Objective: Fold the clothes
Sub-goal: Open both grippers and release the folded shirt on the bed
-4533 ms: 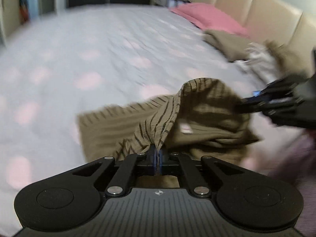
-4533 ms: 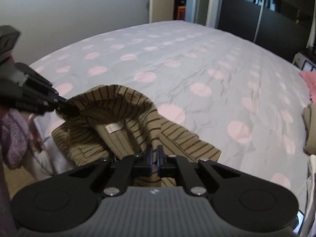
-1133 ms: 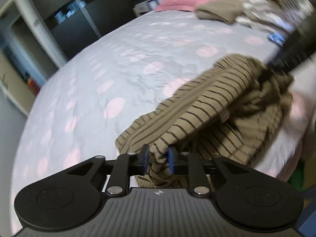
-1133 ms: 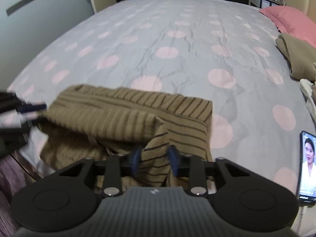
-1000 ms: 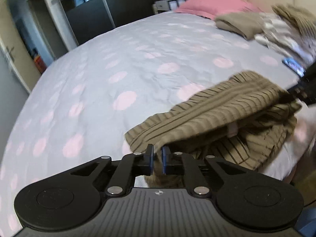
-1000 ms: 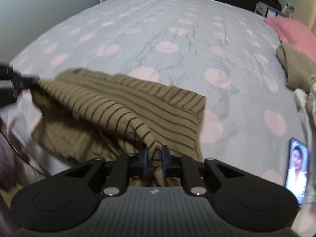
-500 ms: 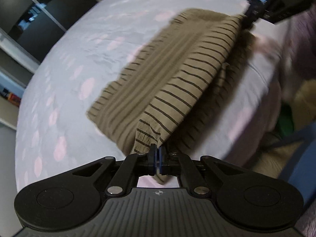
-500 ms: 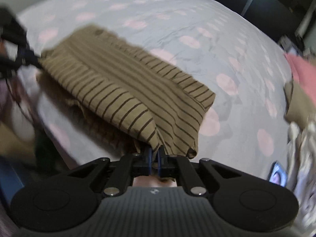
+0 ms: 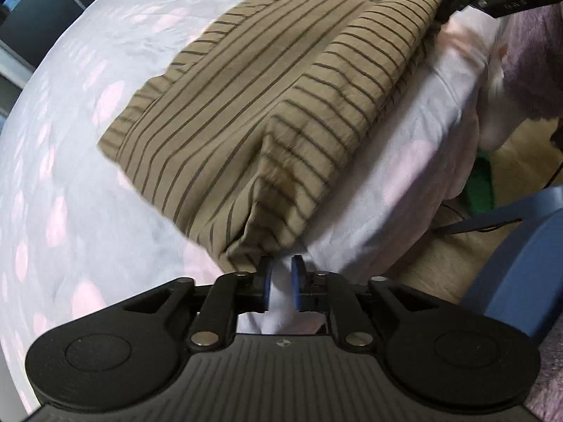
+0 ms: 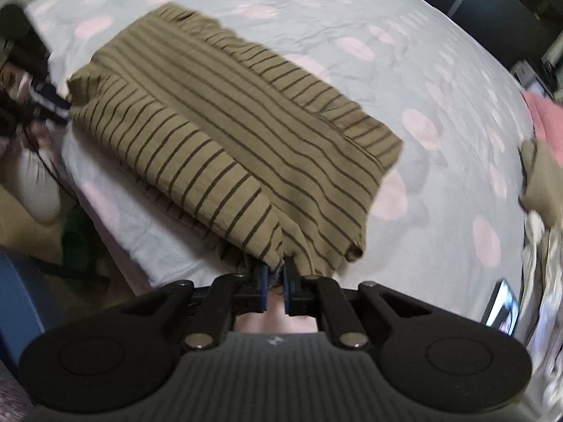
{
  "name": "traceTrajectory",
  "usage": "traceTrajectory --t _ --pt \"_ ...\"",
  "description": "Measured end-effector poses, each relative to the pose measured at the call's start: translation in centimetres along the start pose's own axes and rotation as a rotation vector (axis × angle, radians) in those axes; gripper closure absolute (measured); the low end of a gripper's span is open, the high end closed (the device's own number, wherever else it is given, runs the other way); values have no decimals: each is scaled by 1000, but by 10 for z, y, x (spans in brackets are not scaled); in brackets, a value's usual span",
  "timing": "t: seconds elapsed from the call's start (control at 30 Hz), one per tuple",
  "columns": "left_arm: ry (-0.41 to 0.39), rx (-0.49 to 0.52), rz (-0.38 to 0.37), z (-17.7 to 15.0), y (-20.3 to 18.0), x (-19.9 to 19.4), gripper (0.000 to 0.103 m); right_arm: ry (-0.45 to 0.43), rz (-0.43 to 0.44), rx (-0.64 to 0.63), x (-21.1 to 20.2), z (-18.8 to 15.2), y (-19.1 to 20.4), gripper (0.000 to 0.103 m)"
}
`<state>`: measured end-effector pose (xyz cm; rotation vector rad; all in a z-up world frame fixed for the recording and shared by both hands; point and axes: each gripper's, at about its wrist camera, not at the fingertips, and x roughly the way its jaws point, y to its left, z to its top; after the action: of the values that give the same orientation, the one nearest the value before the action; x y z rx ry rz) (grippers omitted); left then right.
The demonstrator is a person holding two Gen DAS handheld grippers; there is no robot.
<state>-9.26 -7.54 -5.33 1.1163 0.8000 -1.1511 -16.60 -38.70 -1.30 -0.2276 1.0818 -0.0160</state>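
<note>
Striped tan garment (image 9: 267, 105) folded double, flat along bed edge (image 9: 415, 161).

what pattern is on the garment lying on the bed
Tan-brown with thin dark stripes; the garment shows best in the right wrist view, spread on the bed.
</note>
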Motion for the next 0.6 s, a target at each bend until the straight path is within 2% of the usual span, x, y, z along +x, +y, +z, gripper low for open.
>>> traceTrajectory --t 0.03,0.1,0.13,0.2,0.3,0.4,0.5,0.6 --pt "-17 -28 -9 -2 4 -6 76 0 6 20 -4 -2 -2 77" --pt "-56 -96 -12 -7 15 -19 71 6 9 43 -11 -6 -4 61" --pt "-81 -134 2 -10 21 -27 71 9 8 44 -14 -8 -3 61" --pt "-141 -201 16 -15 32 -41 71 -2 21 47 -21 -10 -1 61" --pt "-215 -263 -8 -13 44 -58 71 -74 119 62 -38 -11 0 63" --pt "-187 -191 -39 -5 37 -50 74 -122 148 81 -46 -7 -1 64" --pt "-188 -75 -56 0 23 -40 75 -141 127 104 -43 0 -5 78" --pt "-166 -21 -67 1 18 -24 75 -159 106 126 -41 6 -9 84"
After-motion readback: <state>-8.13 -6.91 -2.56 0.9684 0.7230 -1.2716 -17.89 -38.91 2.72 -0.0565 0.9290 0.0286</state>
